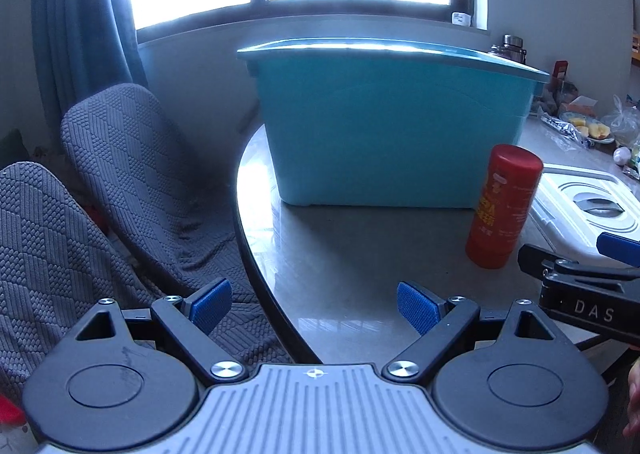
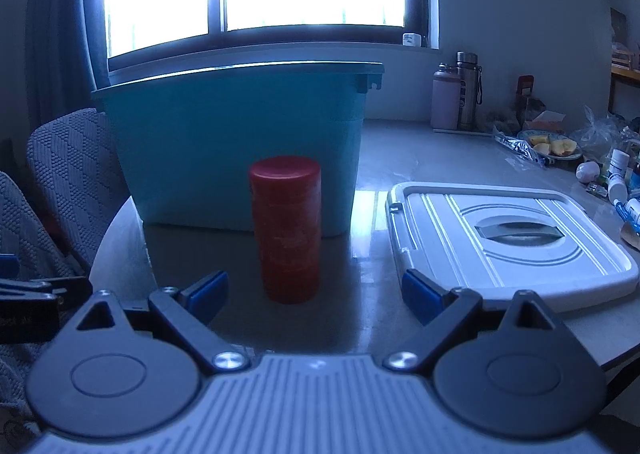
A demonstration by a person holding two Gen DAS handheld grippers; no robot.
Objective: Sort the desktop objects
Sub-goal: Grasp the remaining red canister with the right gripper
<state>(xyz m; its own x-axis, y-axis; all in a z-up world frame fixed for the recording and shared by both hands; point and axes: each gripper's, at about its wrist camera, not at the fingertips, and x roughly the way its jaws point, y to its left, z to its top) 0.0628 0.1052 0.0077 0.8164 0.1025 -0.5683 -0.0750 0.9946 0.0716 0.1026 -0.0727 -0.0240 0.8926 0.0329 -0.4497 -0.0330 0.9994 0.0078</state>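
Note:
A red cylindrical can point(image 2: 287, 228) stands upright on the grey table point(image 2: 380, 294), just in front of a large teal storage bin point(image 2: 236, 150). My right gripper point(image 2: 316, 298) is open and empty, with the can straight ahead just beyond its fingertips. My left gripper point(image 1: 314, 306) is open and empty over the table's left edge. In the left wrist view the can point(image 1: 502, 206) stands to the right, the bin point(image 1: 392, 126) is ahead, and part of the right gripper shows at the right edge.
A white bin lid point(image 2: 508, 242) lies flat to the right of the can. Bottles point(image 2: 456, 94), a plate of fruit point(image 2: 554, 146) and bags crowd the far right. Two grey covered chairs point(image 1: 132, 174) stand left of the table.

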